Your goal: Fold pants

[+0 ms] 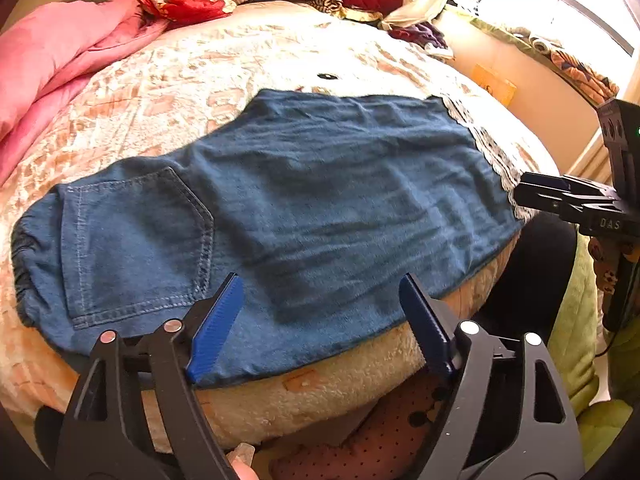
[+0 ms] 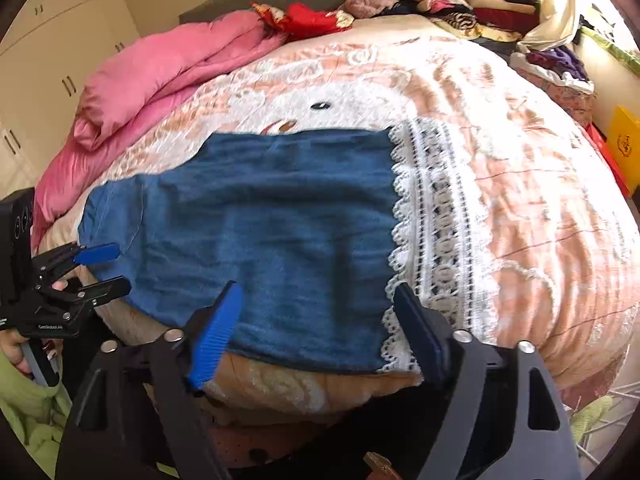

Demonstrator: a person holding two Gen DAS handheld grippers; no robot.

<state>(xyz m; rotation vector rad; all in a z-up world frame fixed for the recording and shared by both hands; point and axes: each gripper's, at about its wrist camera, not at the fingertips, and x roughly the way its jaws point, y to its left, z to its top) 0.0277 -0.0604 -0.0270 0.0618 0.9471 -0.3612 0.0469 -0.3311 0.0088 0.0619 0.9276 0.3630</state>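
Note:
Blue denim pants (image 1: 304,208) lie flat on the bed, folded lengthwise, with a back pocket (image 1: 136,248) at the waist end on the left and a white lace hem (image 2: 436,240) at the leg end on the right. My left gripper (image 1: 320,328) hovers over the near edge of the pants beside the pocket, jaws wide, nothing between the blue pads. My right gripper (image 2: 316,332) hangs over the near edge at the lace hem, also open and empty. Each gripper appears in the other's view: the right gripper (image 1: 560,200) at right, the left gripper (image 2: 100,268) at left.
The bed carries a peach and white patterned cover (image 2: 520,160). A pink quilt (image 2: 160,88) is bunched along the far left. Stacks of folded clothes (image 2: 472,4) sit at the head of the bed. White cupboards (image 2: 52,40) stand to the left, a bright window (image 1: 580,8) to the right.

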